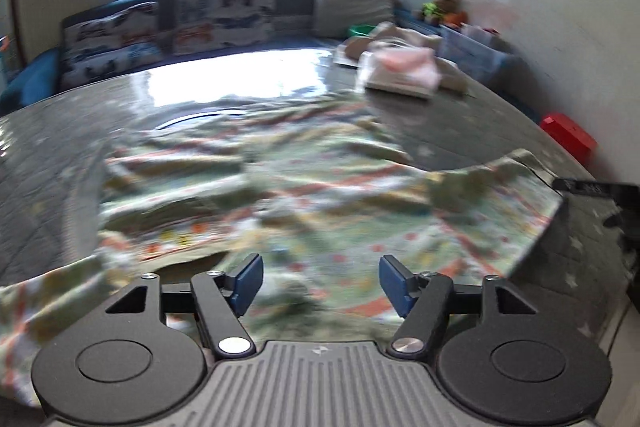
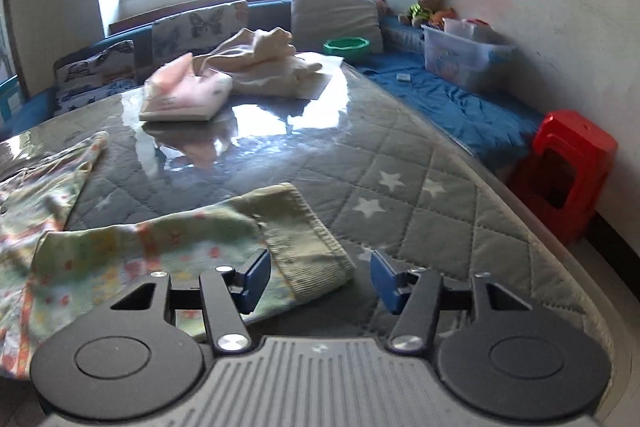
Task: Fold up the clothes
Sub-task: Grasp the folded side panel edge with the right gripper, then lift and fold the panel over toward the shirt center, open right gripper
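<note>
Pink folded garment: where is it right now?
In the right wrist view the pink folded garment lies far left on the quilted table, touching the cream clothes pile, beyond the floral garment.

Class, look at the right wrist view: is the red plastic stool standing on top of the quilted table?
No: the red plastic stool stands on the floor beside the quilted table, near the wall.

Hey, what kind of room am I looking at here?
Most likely a lived-in bedroom or playroom at home: a quilted star-pattern mattress used as the folding surface, butterfly-print cushions under the window, and a stuffed toy beside a plastic storage bin.
</note>
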`<state>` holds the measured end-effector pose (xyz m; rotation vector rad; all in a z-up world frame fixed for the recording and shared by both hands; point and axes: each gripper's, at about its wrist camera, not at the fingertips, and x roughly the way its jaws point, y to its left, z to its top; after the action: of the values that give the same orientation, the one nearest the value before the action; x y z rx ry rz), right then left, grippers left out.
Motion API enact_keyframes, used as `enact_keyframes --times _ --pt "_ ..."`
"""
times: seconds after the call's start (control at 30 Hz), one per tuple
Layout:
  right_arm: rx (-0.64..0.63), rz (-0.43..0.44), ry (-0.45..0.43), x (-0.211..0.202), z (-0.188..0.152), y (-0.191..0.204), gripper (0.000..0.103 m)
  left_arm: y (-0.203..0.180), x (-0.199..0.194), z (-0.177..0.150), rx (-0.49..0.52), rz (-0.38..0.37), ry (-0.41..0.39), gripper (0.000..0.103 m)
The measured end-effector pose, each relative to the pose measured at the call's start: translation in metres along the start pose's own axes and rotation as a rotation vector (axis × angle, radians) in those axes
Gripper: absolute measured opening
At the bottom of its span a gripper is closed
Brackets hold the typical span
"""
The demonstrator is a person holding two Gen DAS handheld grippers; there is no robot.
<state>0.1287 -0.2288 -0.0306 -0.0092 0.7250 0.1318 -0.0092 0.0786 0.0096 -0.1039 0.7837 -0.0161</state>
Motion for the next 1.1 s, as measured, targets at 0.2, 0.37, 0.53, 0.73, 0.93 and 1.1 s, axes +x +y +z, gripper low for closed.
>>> enact_keyframes --times 0.2,0.37,0.53,0.73,0.93,1.1 --pt "0.033 0.008 0.018 0.011 -0.001 -0.003 0.053 -0.03 0.025 -0.001 0.038 -0.037 0.034 0.081" --pt "0.025 0.0 0.011 0.009 -0.004 0.002 0.048 -0.042 0.037 -0.002 0.054 -0.051 0.06 0.082" --pt "0.045 0.039 0.002 0.006 -0.002 0.001 0.019 -0.05 0.044 -0.001 0.069 -0.057 0.069 0.084" --pt "0.09 0.095 -0.065 -0.009 0.007 0.0 0.008 -0.047 0.043 0.0 0.061 -0.054 0.068 0.086" --pt "0.103 0.232 -0.145 -0.041 0.027 0.016 0.007 -0.036 0.038 0.003 0.038 -0.05 0.052 0.086" --pt "0.066 0.377 -0.175 -0.066 0.046 0.052 0.007 -0.023 0.029 0.004 0.011 -0.048 0.029 0.086"
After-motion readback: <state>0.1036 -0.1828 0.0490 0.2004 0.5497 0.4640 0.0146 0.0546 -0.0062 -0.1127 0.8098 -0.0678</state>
